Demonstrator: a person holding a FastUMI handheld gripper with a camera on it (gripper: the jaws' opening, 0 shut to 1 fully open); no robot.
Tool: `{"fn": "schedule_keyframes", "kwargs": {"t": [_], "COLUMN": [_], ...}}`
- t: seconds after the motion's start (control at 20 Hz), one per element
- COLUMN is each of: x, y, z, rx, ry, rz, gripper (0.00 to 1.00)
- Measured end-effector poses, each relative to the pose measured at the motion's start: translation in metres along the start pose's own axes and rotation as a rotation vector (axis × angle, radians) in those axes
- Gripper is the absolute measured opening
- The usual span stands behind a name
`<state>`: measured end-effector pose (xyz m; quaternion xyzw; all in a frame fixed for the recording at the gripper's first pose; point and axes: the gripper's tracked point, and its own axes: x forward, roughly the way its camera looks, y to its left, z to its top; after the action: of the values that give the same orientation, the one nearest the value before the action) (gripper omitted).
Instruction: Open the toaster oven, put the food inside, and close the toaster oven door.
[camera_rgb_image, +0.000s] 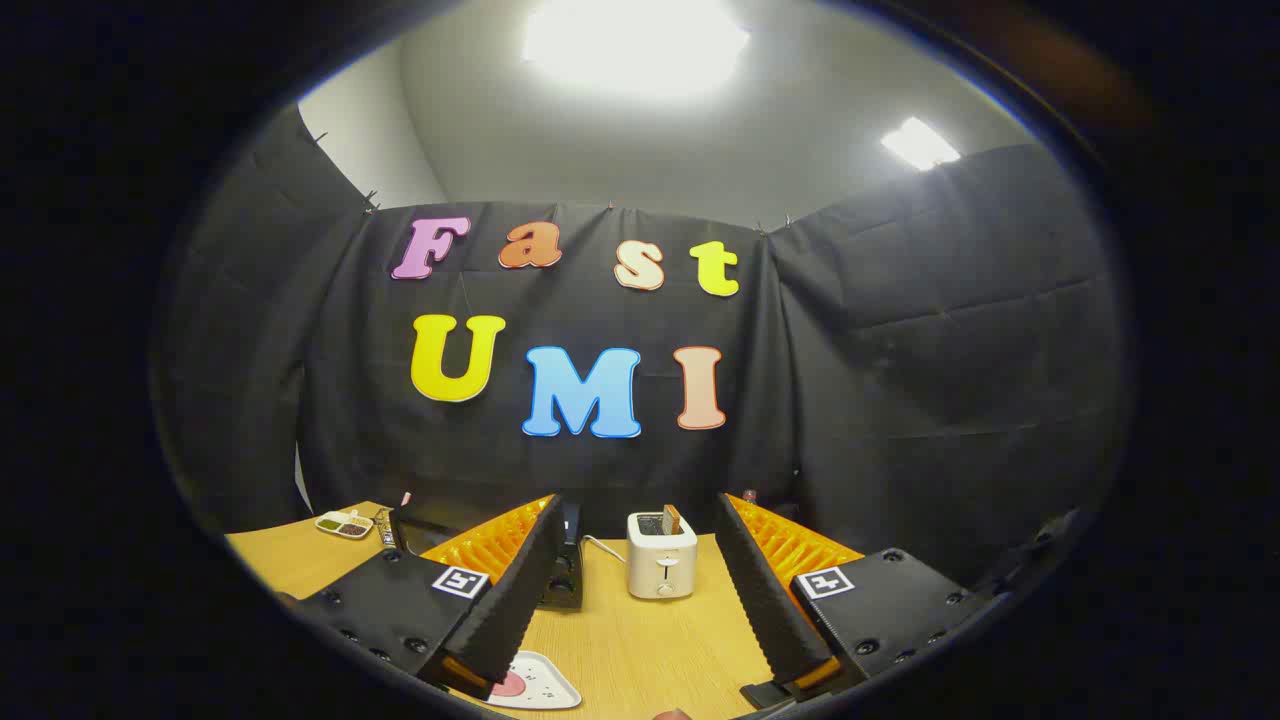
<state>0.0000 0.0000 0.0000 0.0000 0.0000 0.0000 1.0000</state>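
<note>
Wood-grain matt table (640, 650), glossy white toaster (661, 568), ribbed finger pads (520, 590)

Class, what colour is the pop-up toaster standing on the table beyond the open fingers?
White; the toaster shows best in the gripper view.

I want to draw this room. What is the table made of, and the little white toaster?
Table: looks like light wood or a wood-look laminate; faint grain lines, matte.
Toaster: smooth white shell, probably plastic or painted metal.
The hand-held gripper is open, toaster beyond its fingers.
</note>
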Motion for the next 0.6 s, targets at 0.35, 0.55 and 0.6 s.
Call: {"fn": "schedule_keyframes", "kwargs": {"t": [0.35,0.55,0.6], "x": [-0.0004,0.0015,0.0015], "y": [0.0075,0.0107,0.0103], "z": [0.0005,0.0027,0.0038], "rx": [0.0,0.007,0.004], "ry": [0.001,0.0,-0.004], "rz": [0.01,0.017,0.018], "gripper": [0.96,0.96,0.96]}}
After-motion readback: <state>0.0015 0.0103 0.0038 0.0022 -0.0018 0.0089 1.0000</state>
